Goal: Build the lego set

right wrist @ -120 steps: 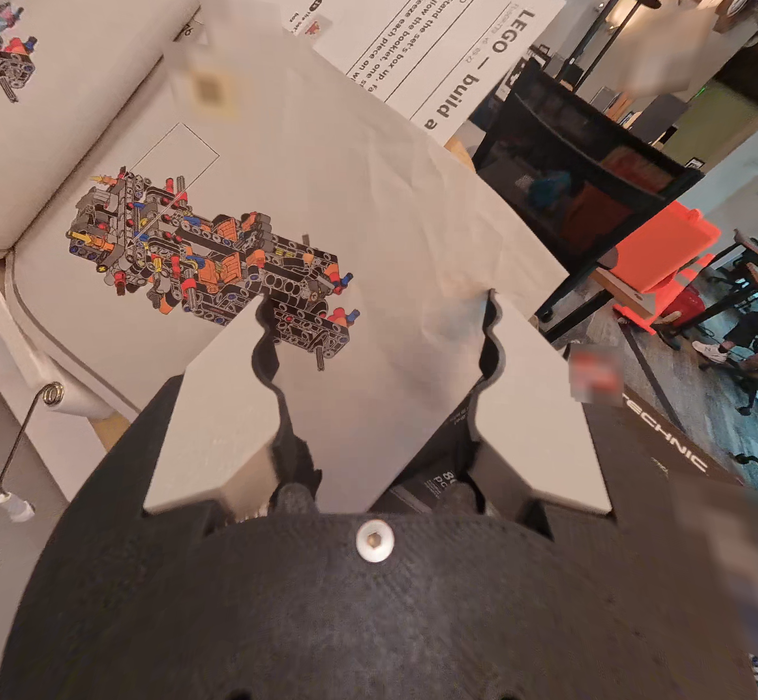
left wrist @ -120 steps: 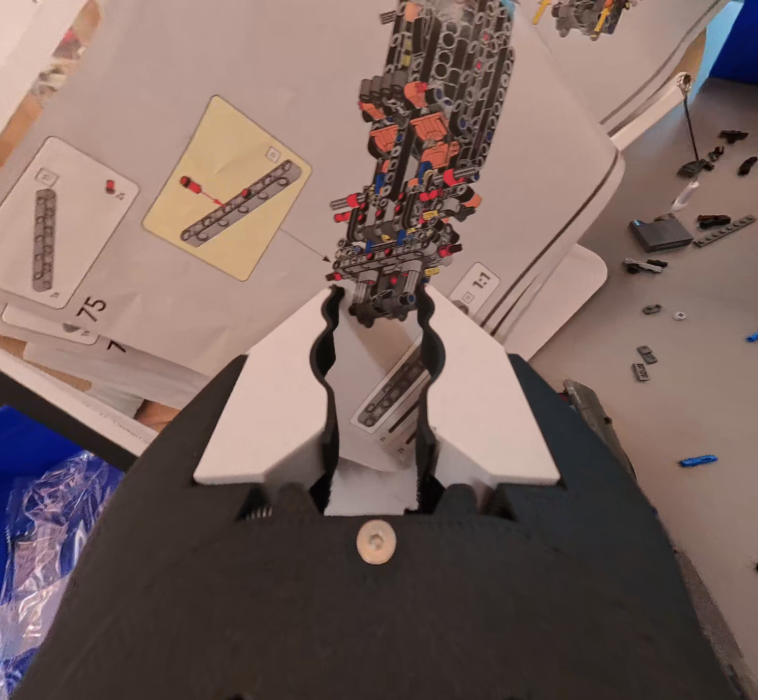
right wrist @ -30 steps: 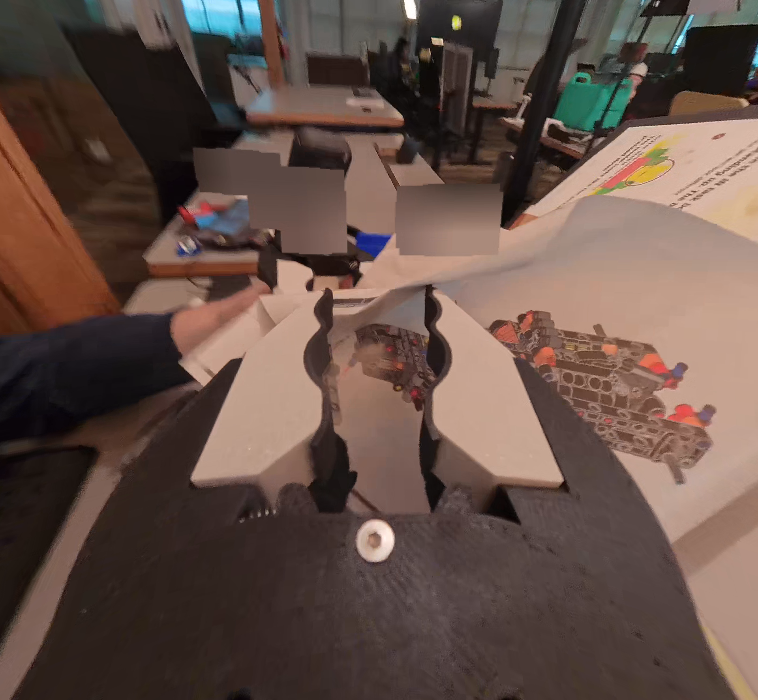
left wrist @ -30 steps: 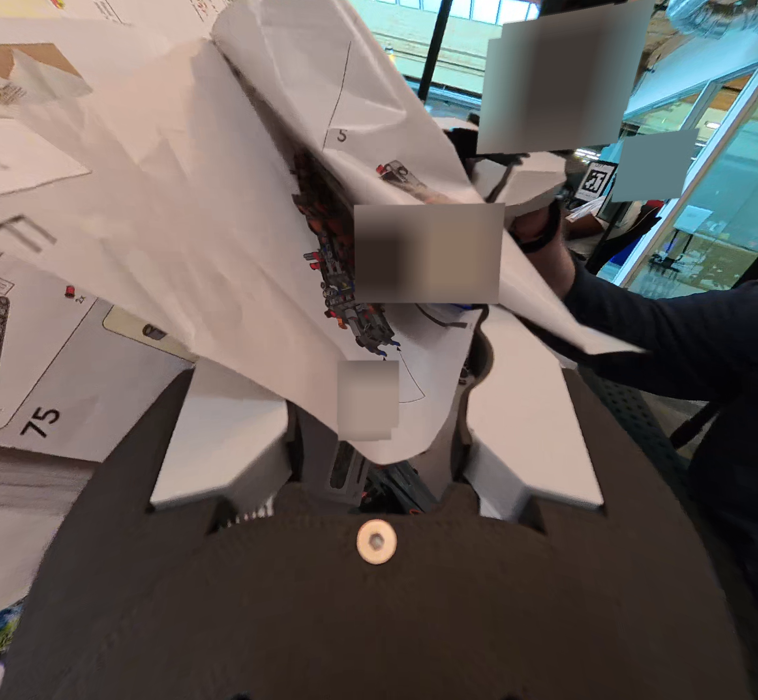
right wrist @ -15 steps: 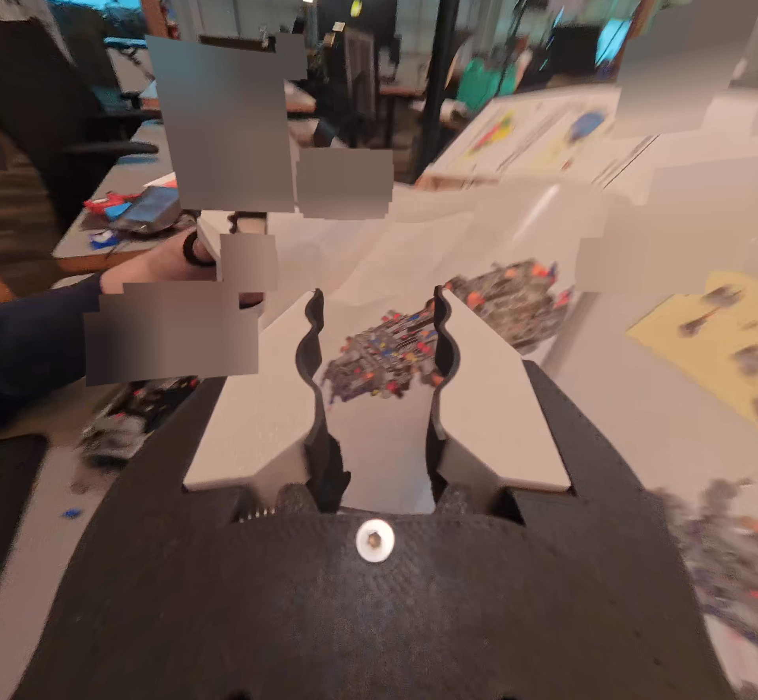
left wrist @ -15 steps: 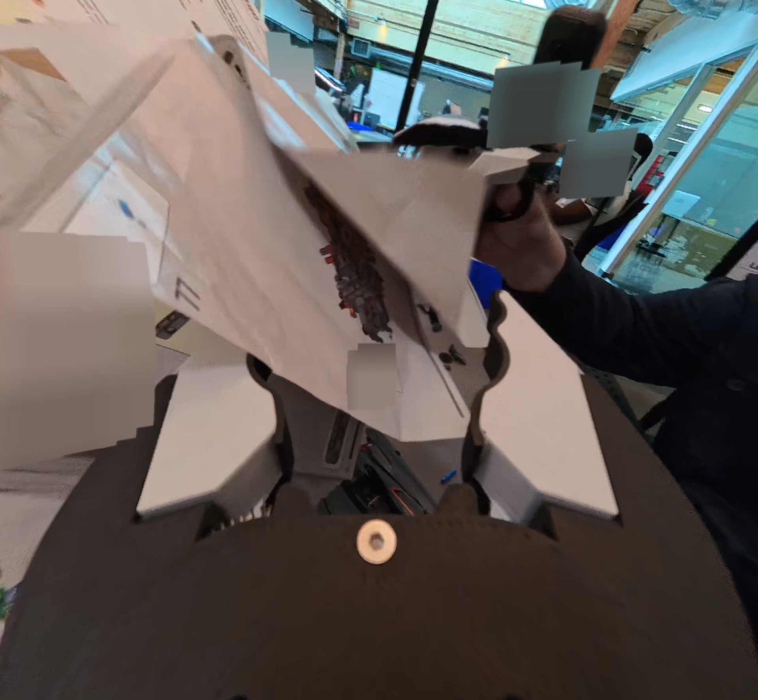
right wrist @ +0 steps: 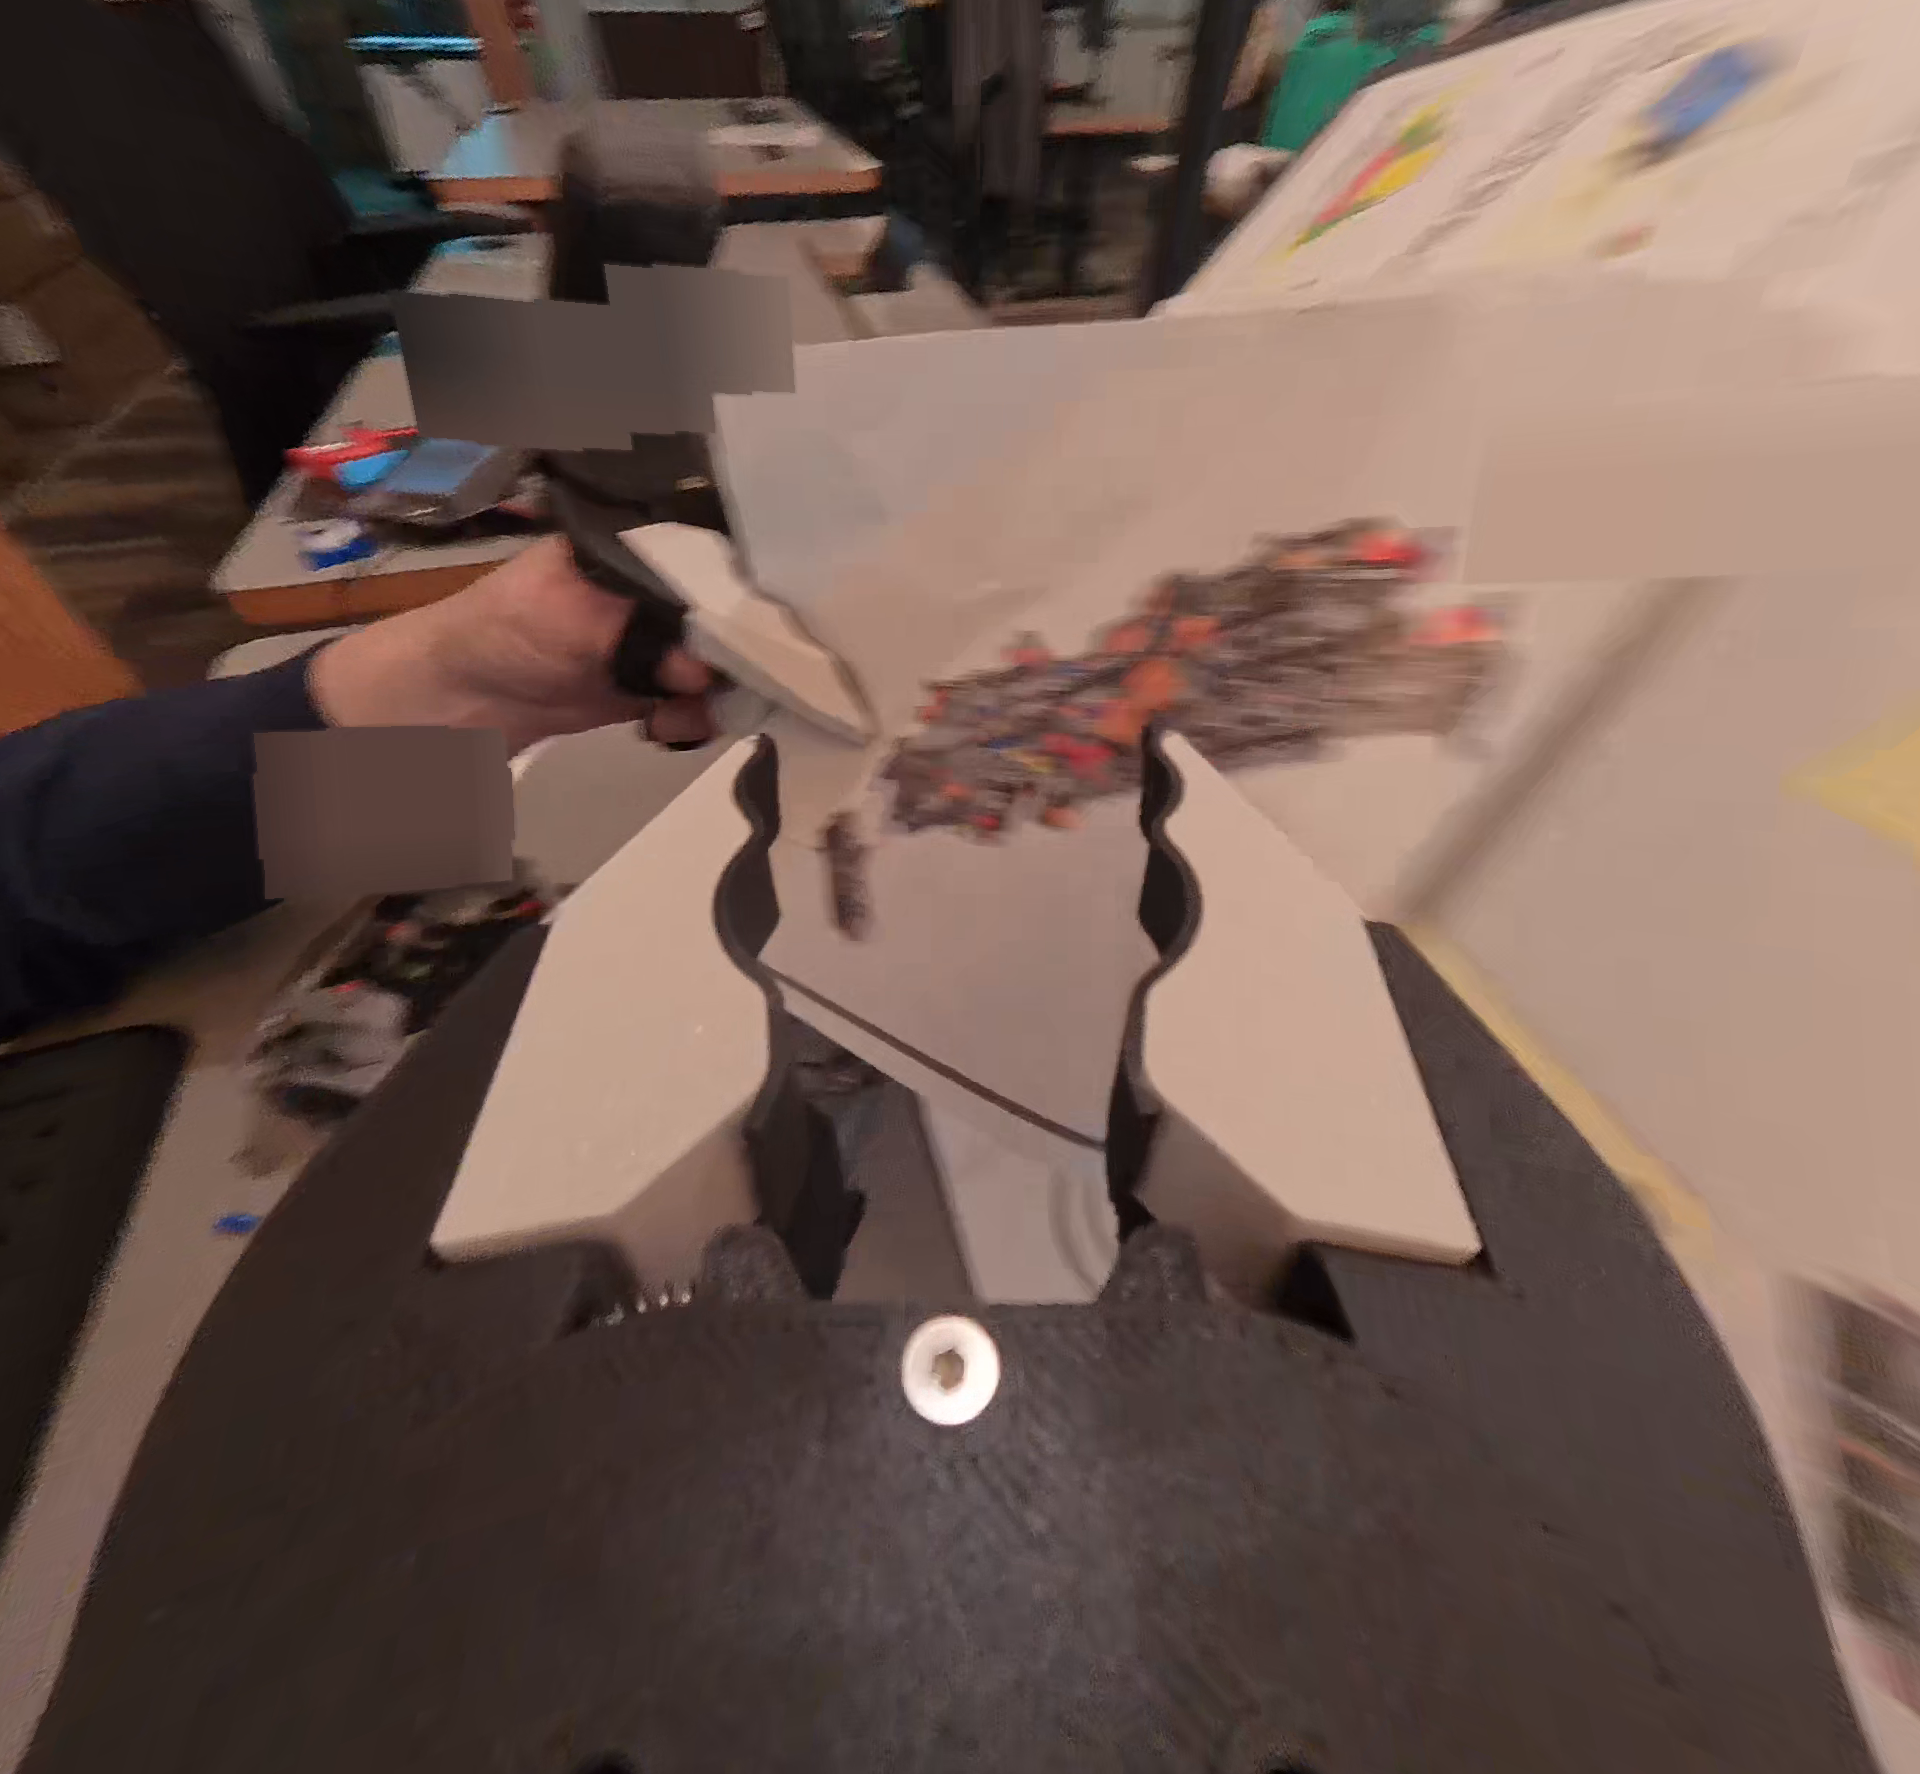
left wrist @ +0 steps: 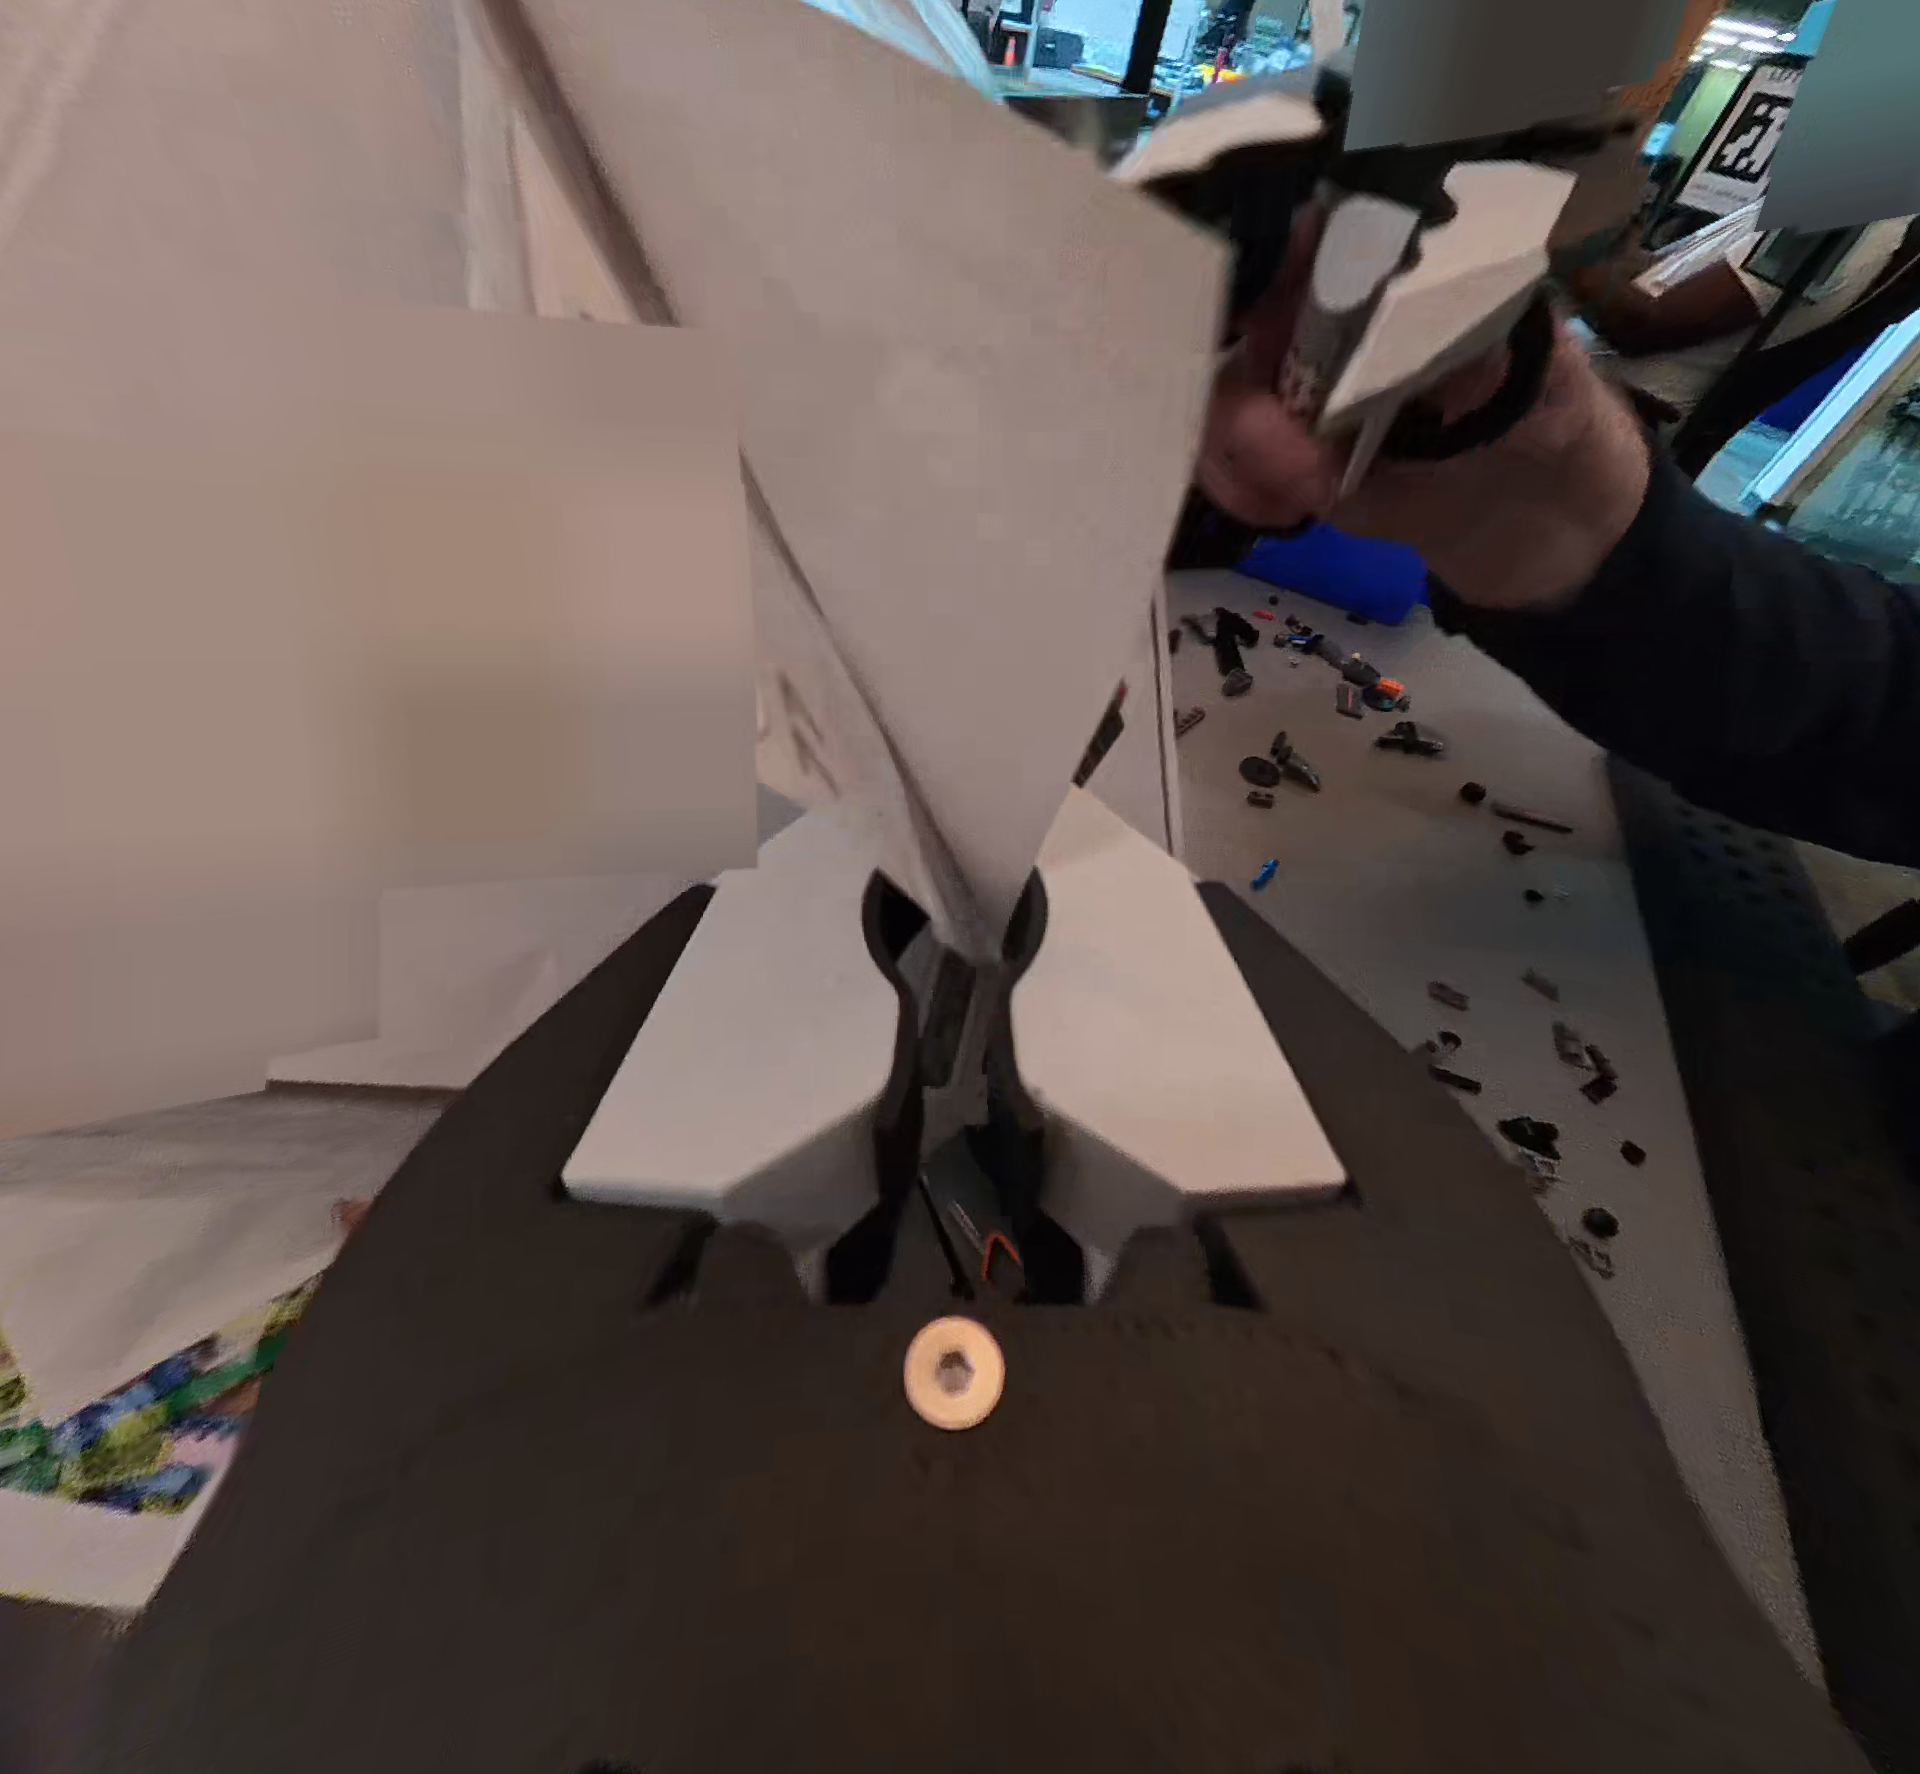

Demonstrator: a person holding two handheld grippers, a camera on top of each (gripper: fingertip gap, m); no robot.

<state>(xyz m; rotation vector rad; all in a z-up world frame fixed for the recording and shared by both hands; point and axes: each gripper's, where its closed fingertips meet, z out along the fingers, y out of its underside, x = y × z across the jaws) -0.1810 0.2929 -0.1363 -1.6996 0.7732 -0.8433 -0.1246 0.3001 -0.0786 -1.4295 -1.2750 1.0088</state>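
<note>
The instruction booklet's white page [left wrist: 935, 374] stands lifted in front of me. My left gripper [left wrist: 956, 903] is shut on the page's lower corner, with the jaws almost together. In the right wrist view the same page [right wrist: 1039, 945] shows a blurred printed picture of the model, and the left gripper [right wrist: 842, 716] pinches its corner from the left. My right gripper [right wrist: 956, 758] is open and empty, with its fingers spread wide in front of the page. It also shows at the upper right of the left wrist view [left wrist: 1351, 270], apart from the page's edge.
Several small dark lego pieces [left wrist: 1351, 685] lie scattered on the grey table [left wrist: 1403, 893]. A blurred, partly built model [right wrist: 343, 997] lies at the left. A blue bin [left wrist: 1330, 571] stands at the back. A printed sheet [right wrist: 1558, 114] stands behind the booklet. My right fingertips sit around 10 cm from my left ones.
My left gripper went from open to shut on the page corner. My right gripper, nearly closed around the page before, has opened wide. The page has swung up and over.
</note>
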